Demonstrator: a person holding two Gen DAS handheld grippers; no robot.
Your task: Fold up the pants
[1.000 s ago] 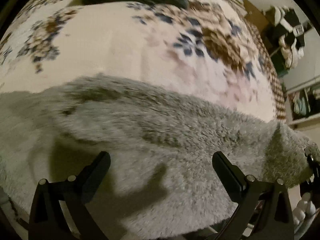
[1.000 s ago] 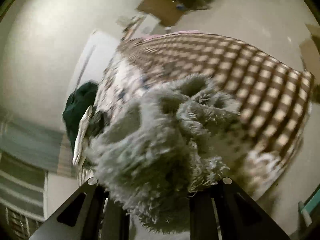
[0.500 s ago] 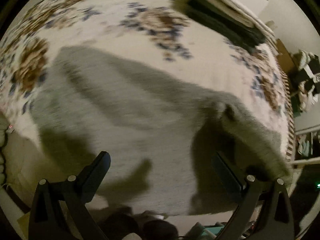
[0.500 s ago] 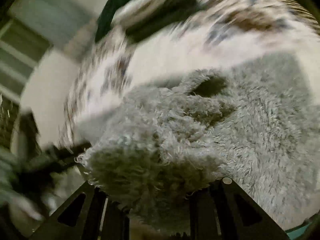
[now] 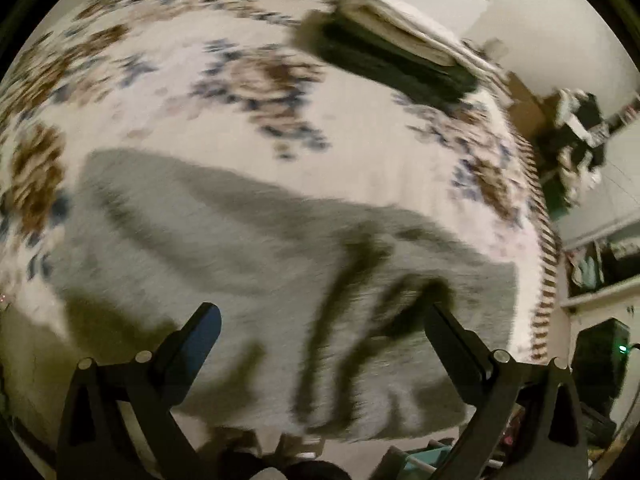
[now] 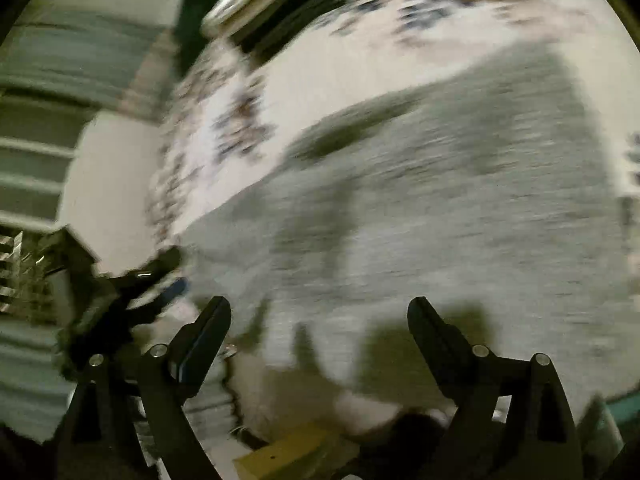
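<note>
The grey fleece pants [image 5: 248, 264] lie spread on the floral bedspread [image 5: 208, 96], with creases toward their right end. My left gripper [image 5: 320, 328] hangs open and empty above their near edge. In the right wrist view the pants [image 6: 460, 184] fill the middle, blurred by motion. My right gripper [image 6: 320, 320] is open and empty above them. The other gripper [image 6: 132, 296] shows dark at the left of that view.
A stack of folded clothes, dark below and cream on top [image 5: 400, 48], sits at the far side of the bed; it also shows in the right wrist view [image 6: 248, 4]. Shelves and clutter [image 5: 580, 132] stand right of the bed. A yellow box [image 6: 288, 456] lies on the floor.
My right gripper has opened and let go of the bunched pants, which now lie flat on the bed. Both grippers have pulled back above the near edge.
</note>
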